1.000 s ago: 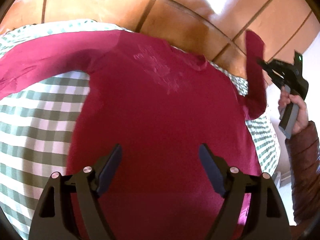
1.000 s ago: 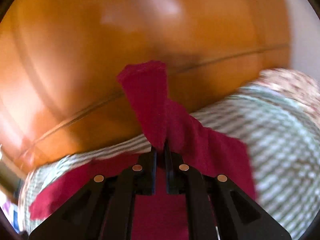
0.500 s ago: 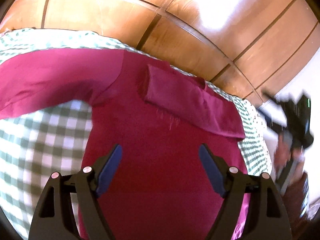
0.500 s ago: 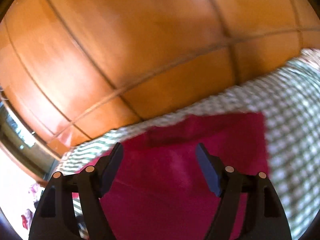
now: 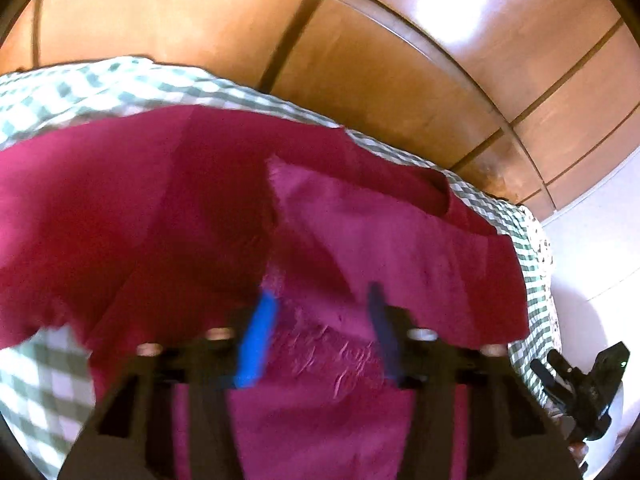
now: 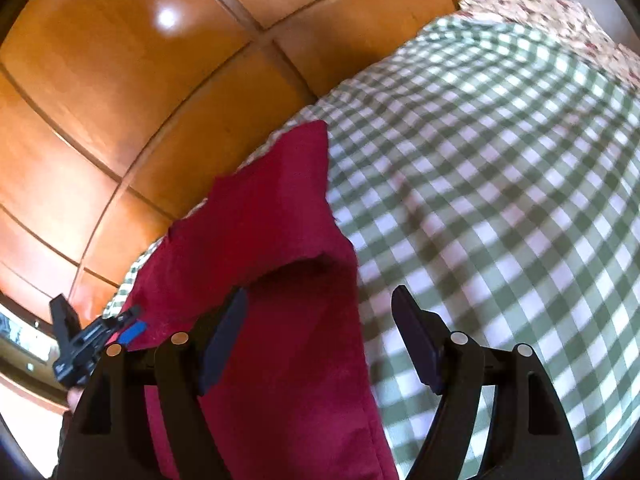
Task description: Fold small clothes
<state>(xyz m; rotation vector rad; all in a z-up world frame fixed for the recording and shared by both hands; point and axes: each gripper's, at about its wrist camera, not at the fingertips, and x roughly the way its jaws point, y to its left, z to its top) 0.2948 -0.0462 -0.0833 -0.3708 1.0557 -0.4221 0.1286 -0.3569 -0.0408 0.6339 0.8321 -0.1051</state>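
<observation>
A dark red long-sleeved shirt (image 5: 172,216) lies flat on a green-and-white checked cloth (image 5: 48,92). Its right sleeve (image 5: 392,236) is folded across the chest. Its left sleeve stretches out to the left. My left gripper (image 5: 320,316) is open and hovers low over the chest, where a faint print (image 5: 332,352) shows. My right gripper (image 6: 320,312) is open and empty above the shirt's right edge (image 6: 280,240); it also shows in the left wrist view (image 5: 580,384) at the lower right. The left gripper shows in the right wrist view (image 6: 100,336).
The checked cloth (image 6: 500,200) covers the surface to the right of the shirt. A floral fabric (image 6: 560,12) lies at its far edge. A wooden panelled wall (image 5: 360,40) rises right behind the surface.
My right gripper laid the sleeve across the chest, let go, opened and pulled back to the right. My left gripper moved forward over the shirt and its jaws stand closer together.
</observation>
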